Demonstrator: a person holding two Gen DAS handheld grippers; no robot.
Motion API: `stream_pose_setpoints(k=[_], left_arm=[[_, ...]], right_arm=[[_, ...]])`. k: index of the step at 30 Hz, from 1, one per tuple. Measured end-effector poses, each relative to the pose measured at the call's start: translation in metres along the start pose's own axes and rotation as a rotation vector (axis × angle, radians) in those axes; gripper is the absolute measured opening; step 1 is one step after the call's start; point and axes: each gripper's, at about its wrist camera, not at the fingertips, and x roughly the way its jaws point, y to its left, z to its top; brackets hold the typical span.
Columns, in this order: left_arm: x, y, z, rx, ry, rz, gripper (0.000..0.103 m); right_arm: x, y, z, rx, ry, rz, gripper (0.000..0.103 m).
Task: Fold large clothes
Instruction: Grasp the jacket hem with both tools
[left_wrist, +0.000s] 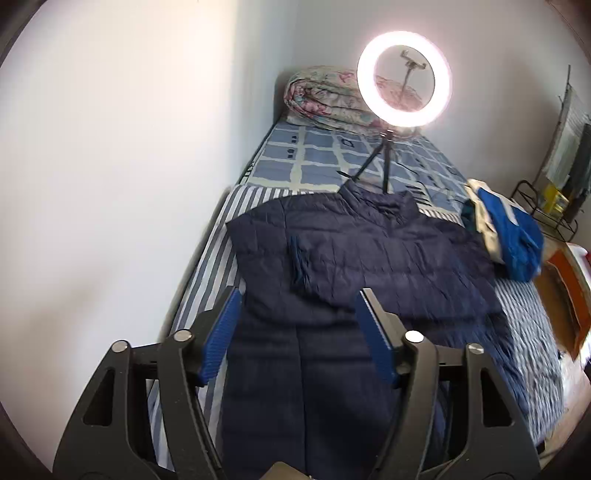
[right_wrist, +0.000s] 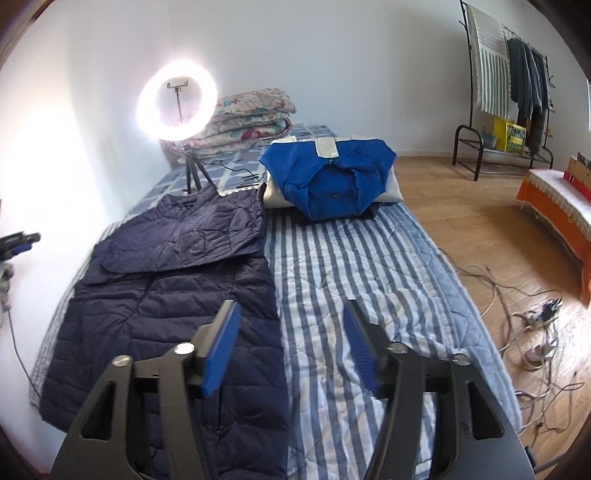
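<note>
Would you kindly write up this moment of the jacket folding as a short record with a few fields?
surface: bed with a striped blanket
garment in work: navy puffer jacket, flat on the blanket, both sleeves folded across the body
left gripper: open, above the jacket, nothing between its fingers
right gripper: open, over the jacket's edge, holding nothing
already folded: blue garment atop a pile further up the bed
other: lit ring light on a tripod, folded floral quilt behind it
</note>
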Motion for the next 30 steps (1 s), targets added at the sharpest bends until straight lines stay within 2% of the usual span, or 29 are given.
stream_pose_setpoints(k=[5, 11, 18, 21, 24, 27, 30], left_arm=[[-0.05, 0.017, -0.045, 0.013, 0.034, -0.022, 0.071], [-0.071, 0.048, -0.113, -0.037, 0.148, -0.057, 0.071], [-0.049, 0.076, -0.183, -0.142, 0.334, -0.102, 0.071], [-0.033, 0.088, -0.204, -0.229, 0.396, -0.159, 0.071], [-0.013, 0.094, -0.221, -0.269, 0.479, -0.171, 0.071], [-0.002, 0.098, -0.229, -0.281, 0.489, -0.162, 0.071], [0.013, 0.104, -0.24, -0.348, 0.525, -0.201, 0.071]], right_arm=[[0.003, -0.004, -0.01, 0.012, -0.017, 0.071, 0.065], [0.008, 0.002, -0.029, -0.056, 0.071, 0.125, 0.065], [0.024, 0.003, -0.065, -0.056, 0.223, 0.194, 0.065], [0.034, 0.004, -0.078, -0.047, 0.293, 0.229, 0.065], [0.043, 0.003, -0.09, -0.031, 0.352, 0.259, 0.065], [0.053, -0.005, -0.097, 0.02, 0.398, 0.283, 0.065], [0.063, -0.013, -0.101, 0.064, 0.429, 0.299, 0.065]])
